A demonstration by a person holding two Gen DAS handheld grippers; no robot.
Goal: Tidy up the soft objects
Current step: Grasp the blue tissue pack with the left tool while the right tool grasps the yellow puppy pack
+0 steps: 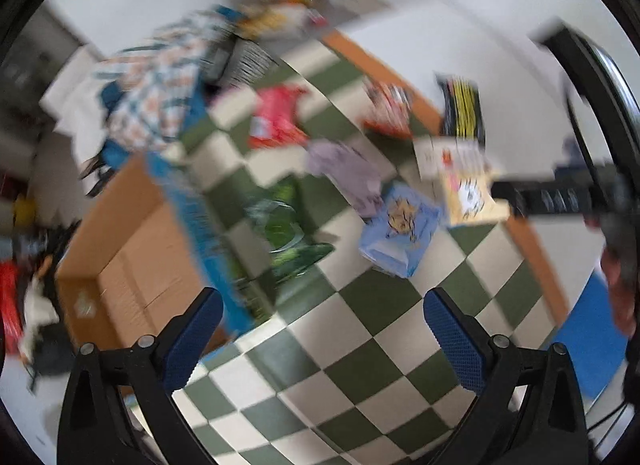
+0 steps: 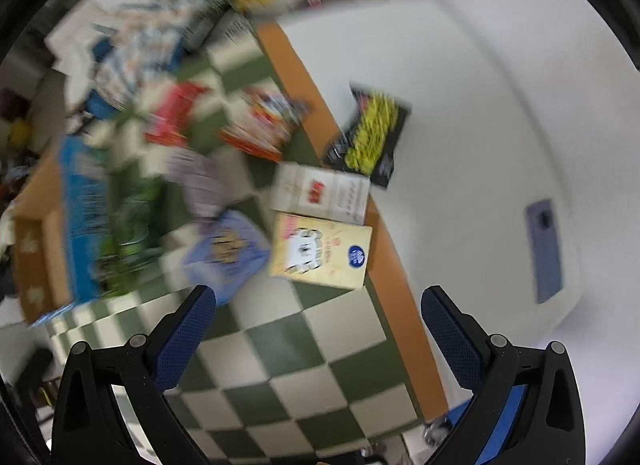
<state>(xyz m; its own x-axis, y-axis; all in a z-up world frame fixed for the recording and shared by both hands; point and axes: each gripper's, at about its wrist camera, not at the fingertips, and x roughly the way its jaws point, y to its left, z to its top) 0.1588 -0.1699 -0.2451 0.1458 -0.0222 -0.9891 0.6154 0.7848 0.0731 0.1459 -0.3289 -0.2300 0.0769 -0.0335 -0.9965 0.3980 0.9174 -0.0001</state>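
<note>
My left tongs (image 1: 322,339): jaws spread wide, nothing between the blue pads, hanging over bare green-and-cream chequered cloth (image 1: 360,365). My right tongs (image 2: 318,335): jaws likewise wide and empty, over the same cloth near its orange-brown table edge (image 2: 404,305).

Soft items, all lying on the cloth ahead of both tongs, blurred:
- red soft packet (image 1: 276,117), far side.
- pale lilac crumpled cloth (image 1: 348,169), mid-cloth, touching the next.
- light blue soft pouch with a yellow picture (image 1: 400,229), nearest my left tongs.
- green glossy bag (image 1: 288,233), just beside the box's blue edge.
- red-and-white printed packet (image 1: 386,109), near the table edge.

Other holdings:
- open brown cardboard box with a blue rim (image 1: 132,249), left of the cloth.
- black-and-yellow packet (image 2: 370,133), overhanging the table edge onto white floor (image 2: 480,113).
- white flat carton (image 2: 320,193) and cream flat carton (image 2: 320,251), touching, at the edge.
- patterned blue-and-white fabric heap (image 1: 160,77), far left.

Open room: the near cloth below the pouch is bare in both views.
</note>
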